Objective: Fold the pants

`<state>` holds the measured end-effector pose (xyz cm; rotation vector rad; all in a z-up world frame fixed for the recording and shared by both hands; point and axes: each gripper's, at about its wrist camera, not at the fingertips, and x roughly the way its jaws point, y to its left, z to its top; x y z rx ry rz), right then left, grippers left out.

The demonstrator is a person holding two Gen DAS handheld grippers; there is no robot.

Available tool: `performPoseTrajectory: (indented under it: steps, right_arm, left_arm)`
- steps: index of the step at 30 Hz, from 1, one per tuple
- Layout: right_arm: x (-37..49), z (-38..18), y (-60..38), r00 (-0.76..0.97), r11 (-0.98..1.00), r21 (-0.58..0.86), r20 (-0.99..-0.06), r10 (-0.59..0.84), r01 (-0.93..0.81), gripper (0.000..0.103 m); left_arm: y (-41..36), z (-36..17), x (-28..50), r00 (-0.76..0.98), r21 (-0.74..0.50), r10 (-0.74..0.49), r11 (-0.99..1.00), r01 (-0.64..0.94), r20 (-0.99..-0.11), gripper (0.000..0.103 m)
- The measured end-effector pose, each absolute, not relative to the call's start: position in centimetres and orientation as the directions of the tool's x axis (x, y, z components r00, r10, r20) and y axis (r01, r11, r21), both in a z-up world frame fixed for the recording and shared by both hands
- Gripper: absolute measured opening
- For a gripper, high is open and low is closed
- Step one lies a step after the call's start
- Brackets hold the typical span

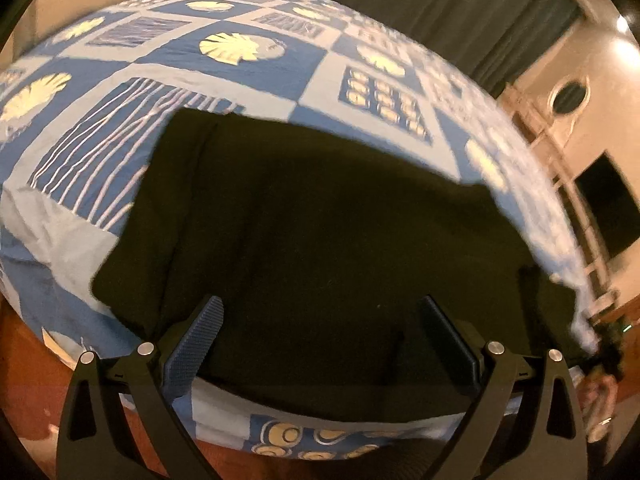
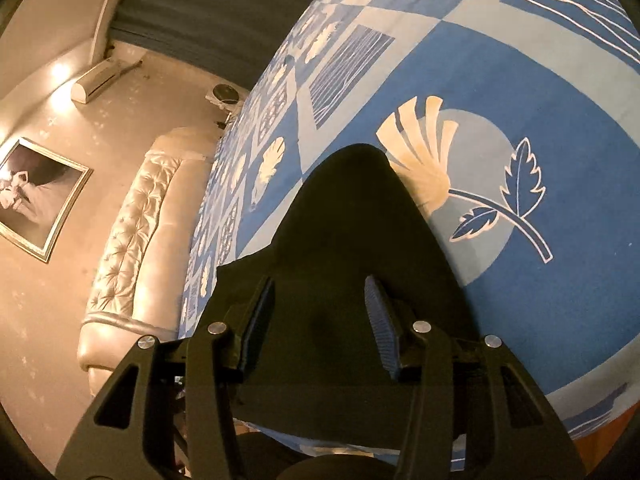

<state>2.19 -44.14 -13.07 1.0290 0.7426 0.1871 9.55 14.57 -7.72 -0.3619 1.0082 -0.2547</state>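
Observation:
Dark, nearly black pants (image 1: 320, 220) lie flat on a bed covered by a blue and white patterned sheet (image 1: 240, 52). They fill the near middle of the left wrist view, reaching the bed's front edge. My left gripper (image 1: 320, 304) hovers over their near part, jaws wide open, nothing between the fingers. In the right wrist view the pants (image 2: 352, 220) narrow to a rounded end on the sheet (image 2: 520, 100). My right gripper (image 2: 319, 280) is above that cloth with its jaws partly apart; the pads do not pinch the fabric.
A tufted cream headboard or sofa (image 2: 132, 232) runs along the bed's left side, under a framed picture (image 2: 36, 200) and an air conditioner (image 2: 100, 80). Dark curtains (image 1: 440, 12) hang behind the bed. Reddish wooden floor (image 1: 24, 380) shows below its near edge.

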Motion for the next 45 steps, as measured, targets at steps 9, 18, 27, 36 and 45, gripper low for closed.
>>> performPoseTrajectory:
  steps: [9, 18, 27, 36, 45]
  right_arm:
    - [-1.0, -10.9, -46.3, 0.802, 0.523, 0.836, -0.424, 0.42, 0.168, 0.064]
    - [-4.4, -15.9, -47.2, 0.78, 0.362, 0.908, -0.38, 0.497, 0.212, 0.068]
    - [-4.0, -16.7, -46.6, 0.758, 0.418, 0.887, -0.409, 0.508, 0.198, 0.027]
    - [-4.1, -16.2, -47.2, 0.756, 0.442, 0.879, -0.412, 0.509, 0.18, 0.04]
    - [1.7, -15.1, -49.5, 0.755, 0.377, 0.914, -0.351, 0.553, 0.149, 0.072]
  left_arm:
    - [27.3, -8.2, 6.9, 0.627, -0.755, -0.501, 0.617, -0.224, -0.596, 0.097]
    - [26.3, -10.4, 6.4, 0.587, -0.743, -0.541, 0.648, -0.167, -0.603, 0.097]
    - [25.0, -11.6, 6.7, 0.551, -0.735, -0.554, 0.655, -0.175, -0.624, 0.097]
    - [26.5, -13.2, 5.6, 0.547, -0.748, -0.554, 0.624, -0.226, -0.628, 0.097]
    - [25.1, -14.2, 6.1, 0.498, -0.735, -0.577, 0.646, -0.206, -0.647, 0.097]
